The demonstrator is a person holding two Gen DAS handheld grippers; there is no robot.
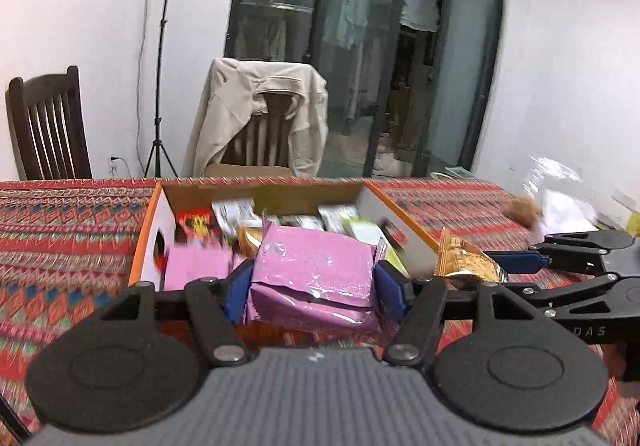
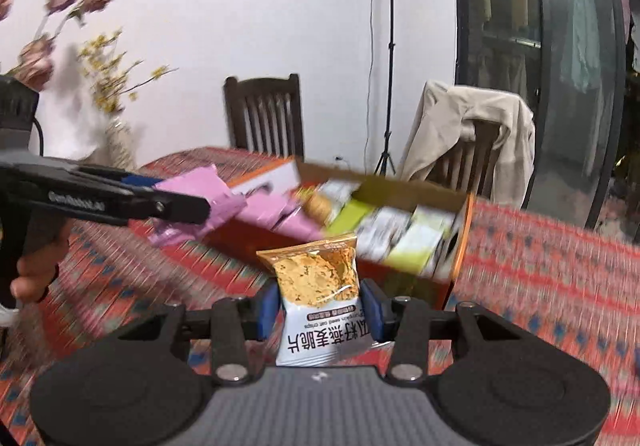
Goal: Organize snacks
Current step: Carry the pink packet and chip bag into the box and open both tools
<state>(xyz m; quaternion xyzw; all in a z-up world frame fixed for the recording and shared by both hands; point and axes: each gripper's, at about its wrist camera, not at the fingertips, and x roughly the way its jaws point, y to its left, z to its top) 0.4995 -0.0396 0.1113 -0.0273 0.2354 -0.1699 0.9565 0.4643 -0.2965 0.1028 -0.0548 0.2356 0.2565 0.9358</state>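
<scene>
Fingers on pink packet, beside box

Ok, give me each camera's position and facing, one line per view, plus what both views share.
Left wrist: on the left gripper, facing the snack box across the table; its fingers clamp a pink packet; the right gripper enters from the right.
Right wrist: on the right gripper, facing the box from its other side; its fingers clamp an oat chips packet; the person's hand shows at left.
Shared: box, both packets, both chairs, light stand.
</scene>
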